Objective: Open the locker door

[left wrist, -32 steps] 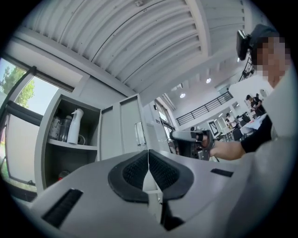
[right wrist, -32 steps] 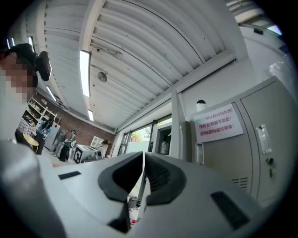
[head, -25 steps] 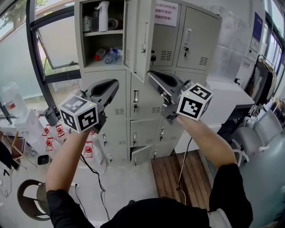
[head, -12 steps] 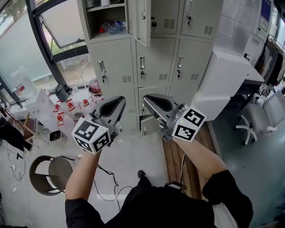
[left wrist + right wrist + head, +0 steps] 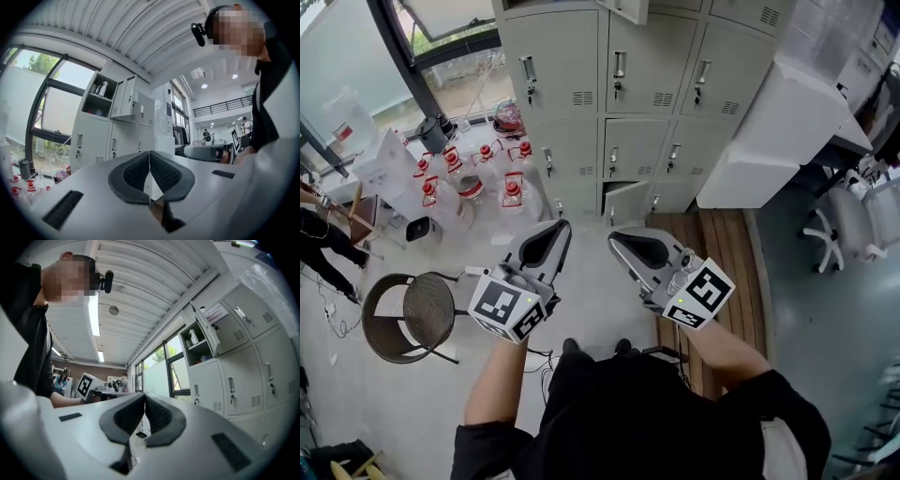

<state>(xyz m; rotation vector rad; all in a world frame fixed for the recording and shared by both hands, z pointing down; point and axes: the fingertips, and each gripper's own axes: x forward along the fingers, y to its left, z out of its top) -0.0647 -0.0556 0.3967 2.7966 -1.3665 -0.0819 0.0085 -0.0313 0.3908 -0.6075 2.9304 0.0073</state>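
Jaws on both grippers are pressed together with nothing between them. The left gripper (image 5: 560, 228) and right gripper (image 5: 615, 240) sit side by side, low and well apart from the lockers (image 5: 572, 84). I'd judge that's because no pull is left to make. The locker door (image 5: 125, 96) already stands swung out on the top compartment at twelve o'clock, baring its shelf. A small bottom door (image 5: 626, 202) is ajar. Red-capped bottles (image 5: 502, 183) crowd the floor at ten o'clock, with a round stool (image 5: 417, 314) at nine.

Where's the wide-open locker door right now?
In the left gripper view, the open locker door stands left of centre, beside the shelved compartment, top row.
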